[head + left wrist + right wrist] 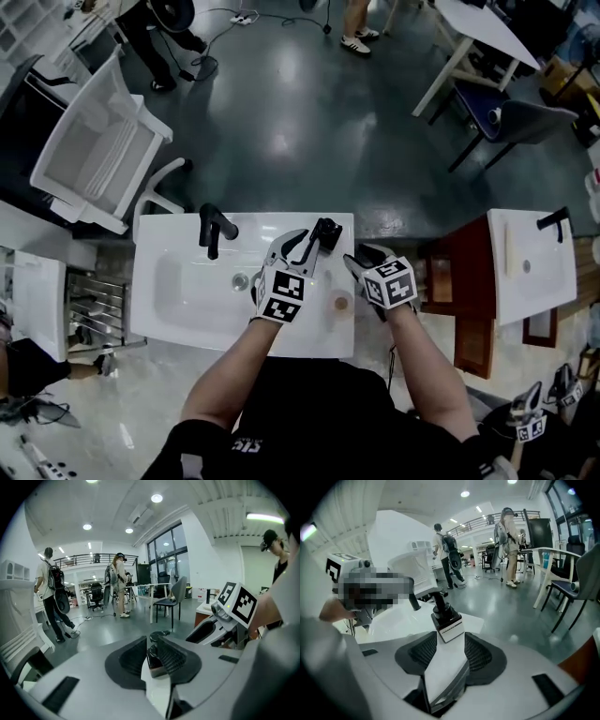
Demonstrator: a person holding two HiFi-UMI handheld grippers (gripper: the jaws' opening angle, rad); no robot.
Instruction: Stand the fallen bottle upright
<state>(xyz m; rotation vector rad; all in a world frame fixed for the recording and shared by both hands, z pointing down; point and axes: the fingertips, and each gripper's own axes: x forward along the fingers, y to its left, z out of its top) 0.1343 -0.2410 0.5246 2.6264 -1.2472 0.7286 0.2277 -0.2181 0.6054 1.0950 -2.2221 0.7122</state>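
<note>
Bottle held over the basin's back edge
The bottle, at the centre of the head view, is pinched in the left gripper. The right gripper has its jaws spread and empty. Best to seat the base flat on the basin rim before letting go.

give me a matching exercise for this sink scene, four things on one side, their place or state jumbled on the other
Things:
1 bottle
2 faucet
3 right claw
4 white chair

Places or states:
a open, nothing between its pads
b on the floor beyond the sink
c clamped in the left claw
d mounted on the sink, apart from both claws

Pairs: 1-c; 2-d; 3-a; 4-b
</note>
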